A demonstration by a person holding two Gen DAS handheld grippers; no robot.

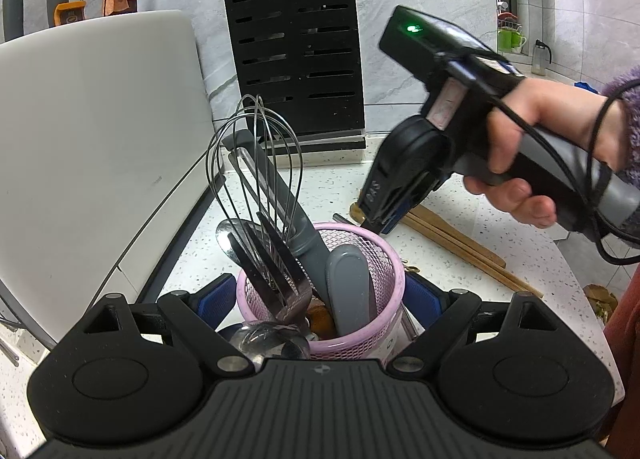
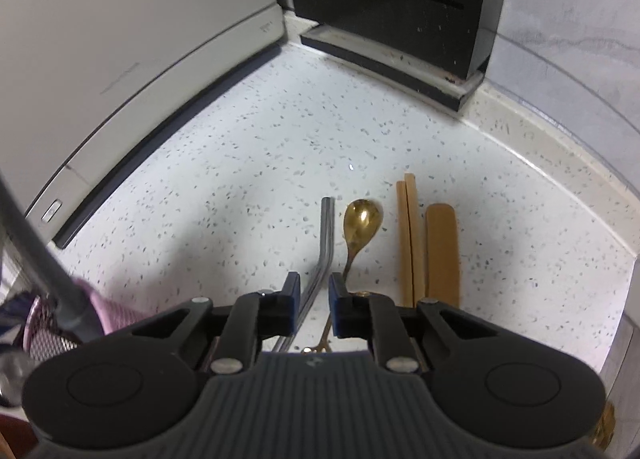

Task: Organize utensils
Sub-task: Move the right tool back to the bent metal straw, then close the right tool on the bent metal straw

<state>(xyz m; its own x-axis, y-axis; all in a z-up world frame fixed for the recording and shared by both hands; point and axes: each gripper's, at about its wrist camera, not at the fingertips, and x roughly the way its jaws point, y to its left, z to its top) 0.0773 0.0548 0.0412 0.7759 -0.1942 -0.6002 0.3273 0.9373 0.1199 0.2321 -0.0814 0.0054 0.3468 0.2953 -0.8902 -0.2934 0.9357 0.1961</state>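
A pink mesh utensil holder (image 1: 394,283) sits between the blue pads of my left gripper (image 1: 320,295), which is shut on its sides. It holds a wire whisk (image 1: 256,163), a slotted spatula (image 1: 272,259) and grey-handled tools (image 1: 348,283). On the speckled counter lie a bent metal straw (image 2: 327,227), a gold spoon (image 2: 362,219), wooden chopsticks (image 2: 410,243) and a flat wooden stick (image 2: 442,251). My right gripper (image 2: 314,295) points steeply down over the straw. The straw runs between its pads with a thin gap on each side. In the left wrist view a hand (image 1: 532,131) holds that right gripper (image 1: 376,225).
A black slotted knife block (image 1: 296,59) stands against the tiled back wall. A large white appliance (image 1: 92,139) fills the left side. Knives and tools hang on the wall above. The pink holder's edge (image 2: 100,315) shows at the lower left of the right wrist view.
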